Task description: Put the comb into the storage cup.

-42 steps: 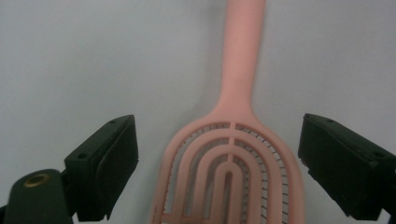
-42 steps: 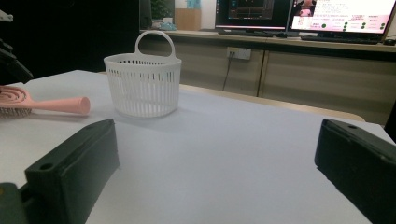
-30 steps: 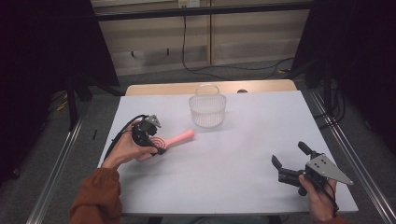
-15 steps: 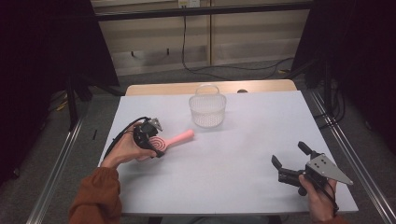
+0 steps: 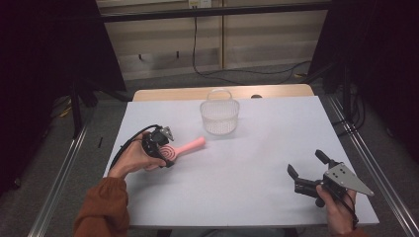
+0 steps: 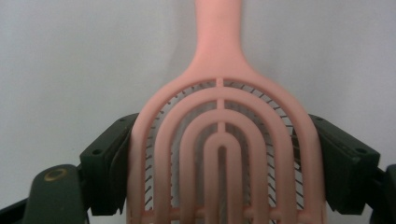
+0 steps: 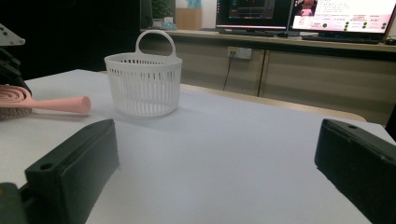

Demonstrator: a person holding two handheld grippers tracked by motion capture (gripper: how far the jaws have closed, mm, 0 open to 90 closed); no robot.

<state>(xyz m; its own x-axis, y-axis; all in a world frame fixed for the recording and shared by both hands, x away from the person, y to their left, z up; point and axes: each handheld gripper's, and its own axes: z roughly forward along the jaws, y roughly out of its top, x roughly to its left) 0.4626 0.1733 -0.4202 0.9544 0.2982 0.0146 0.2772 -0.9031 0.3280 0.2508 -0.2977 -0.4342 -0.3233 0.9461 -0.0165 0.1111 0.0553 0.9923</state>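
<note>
At centre left of the high view the left gripper, jaws just closing, clasps the pink hairbrush head, while the right gripper at lower right gapes empty

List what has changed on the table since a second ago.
The left gripper has just been closing its jaws around the head of the pink hairbrush, which lies between them; the pads now sit against its sides. The brush itself has not shifted. The right gripper stays open near the table's right edge, and the white basket is unmoved.
</note>
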